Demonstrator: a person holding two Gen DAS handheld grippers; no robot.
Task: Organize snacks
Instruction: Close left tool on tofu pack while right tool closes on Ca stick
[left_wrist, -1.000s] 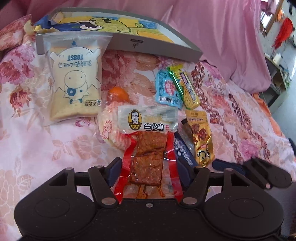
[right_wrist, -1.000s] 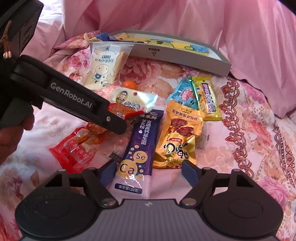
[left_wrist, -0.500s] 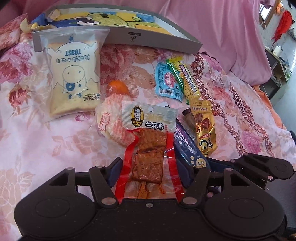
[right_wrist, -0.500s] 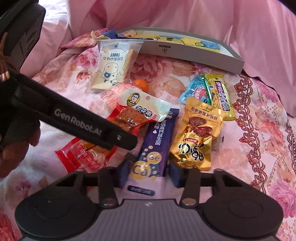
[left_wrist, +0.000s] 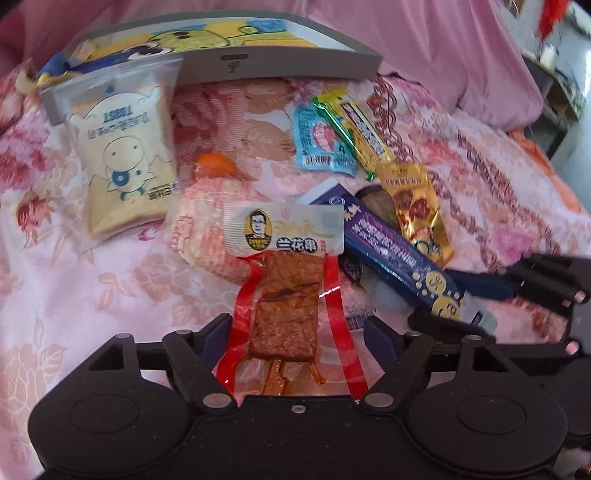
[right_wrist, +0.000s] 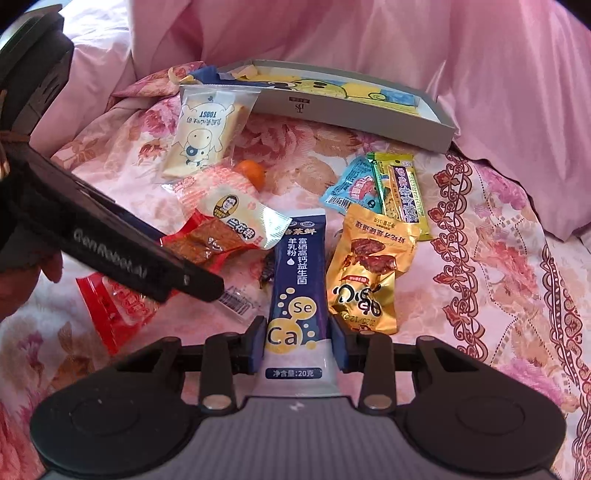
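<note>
The navy sachet (right_wrist: 297, 280) marked "Ca" and "Se" lies at lower centre of the right wrist view, its near end between the closing pads of the right claw (right_wrist: 298, 341), which press its edges. Left of it, the red tofu-strip packet (left_wrist: 286, 295) sits between the opening, released left claw (left_wrist: 295, 332). A gold packet (right_wrist: 369, 266) lies just right; the grey box (right_wrist: 354, 118) rests at the top on the floral bed (right_wrist: 480, 295).

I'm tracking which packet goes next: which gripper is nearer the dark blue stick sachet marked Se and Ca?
Right. The right gripper is closing with its pads against the dark blue stick sachet. The left gripper is opening around the red-edged dried tofu packet beside it.
</note>
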